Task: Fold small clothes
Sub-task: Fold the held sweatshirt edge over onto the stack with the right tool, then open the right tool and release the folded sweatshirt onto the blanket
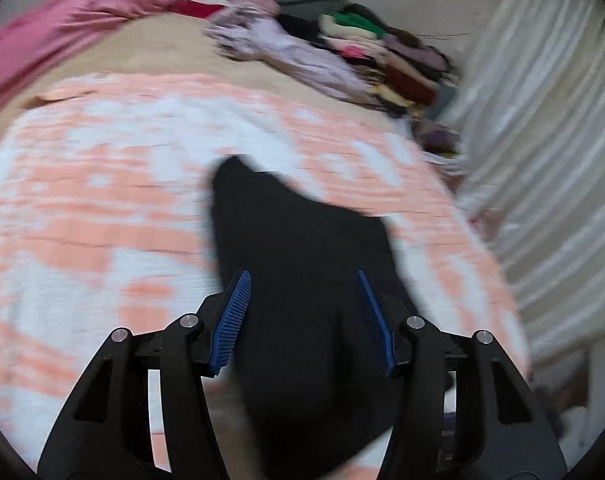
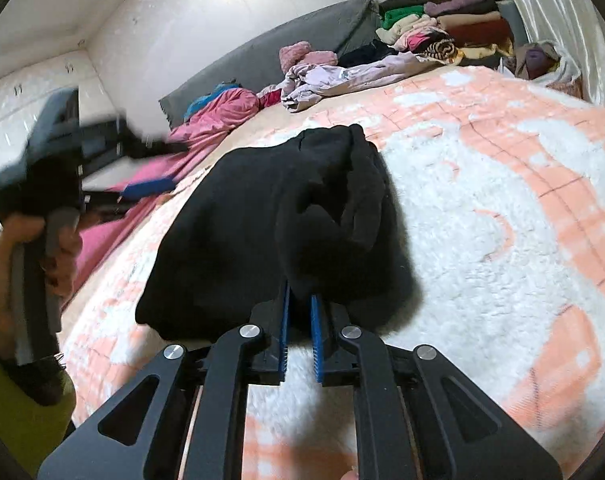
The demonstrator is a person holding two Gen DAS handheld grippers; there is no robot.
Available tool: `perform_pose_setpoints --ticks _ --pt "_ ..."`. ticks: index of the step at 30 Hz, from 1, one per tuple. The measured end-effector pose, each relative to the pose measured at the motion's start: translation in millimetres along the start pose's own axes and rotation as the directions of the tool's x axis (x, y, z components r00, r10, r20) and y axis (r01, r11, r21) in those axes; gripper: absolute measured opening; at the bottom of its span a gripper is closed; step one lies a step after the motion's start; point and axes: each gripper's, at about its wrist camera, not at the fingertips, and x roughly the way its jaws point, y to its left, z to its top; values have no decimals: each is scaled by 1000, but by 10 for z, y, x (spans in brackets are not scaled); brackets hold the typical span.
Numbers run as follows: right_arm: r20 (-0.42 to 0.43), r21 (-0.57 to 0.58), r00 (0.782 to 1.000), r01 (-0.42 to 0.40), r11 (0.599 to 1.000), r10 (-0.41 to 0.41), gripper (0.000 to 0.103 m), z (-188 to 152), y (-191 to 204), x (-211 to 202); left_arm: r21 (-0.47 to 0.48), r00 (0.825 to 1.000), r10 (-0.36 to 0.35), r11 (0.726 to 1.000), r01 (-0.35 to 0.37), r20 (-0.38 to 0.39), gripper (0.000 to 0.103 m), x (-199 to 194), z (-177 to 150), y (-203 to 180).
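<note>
Black garment (image 2: 286, 216) on the bed (image 2: 502, 240): soft, light, limp.
Right gripper (image 2: 300, 312) fingers pinch its near edge; left gripper (image 1: 304, 312) fingers half-open, holding nothing.

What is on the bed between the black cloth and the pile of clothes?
Only bare blanket between black cloth and pile, in the right wrist view.

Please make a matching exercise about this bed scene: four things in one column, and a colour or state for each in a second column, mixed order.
Things:
1. left gripper
2. right gripper
3. blanket
4. headboard

States or colours:
A. grey
B. shut on the black garment
C. peach and white
D. open, the black garment between its fingers

Pairs: 1-D, 2-B, 3-C, 4-A
</note>
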Motion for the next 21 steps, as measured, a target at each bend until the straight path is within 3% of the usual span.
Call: perform_pose_setpoints --ticks 2,6,7,8,10,12,13,15,17,21 --pt "2 -18 1000 13 1000 -13 11 15 25 -84 2 998 60 998 -60 14 45 4 -56 147" --pt "58 6 996 61 998 -61 17 170 -22 -342 17 999 23 1000 -24 29 50 51 -156 242" --pt "75 15 995 65 998 -66 23 266 -83 -360 29 1000 5 1000 -6 26 52 80 -197 190" --pt "86 18 994 68 998 -70 37 348 -102 -391 48 1000 -14 999 13 10 53 142 -267 127" --pt "81 13 993 81 997 -82 46 541 -151 -346 97 1000 -9 995 9 -4 53 231 -407 -25" --pt "42 -3 997 62 998 -62 48 721 -158 -223 195 996 79 977 -86 48 53 263 -552 -160" --pt "19 -13 998 52 999 -52 50 796 -159 -130 214 994 89 972 -101 63 53 254 -584 -180" --pt "-35 -7 999 37 999 -37 52 919 -178 61 207 996 68 975 -80 66 53 222 -591 -143" --pt "-93 14 996 3 1000 -2 60 1050 -226 305 194 998 41 980 -51 55 54 198 -581 -76" --pt "-174 11 983 67 998 -64 61 1188 -277 692 186 999 13 982 -22 46 62 160 -596 -8"
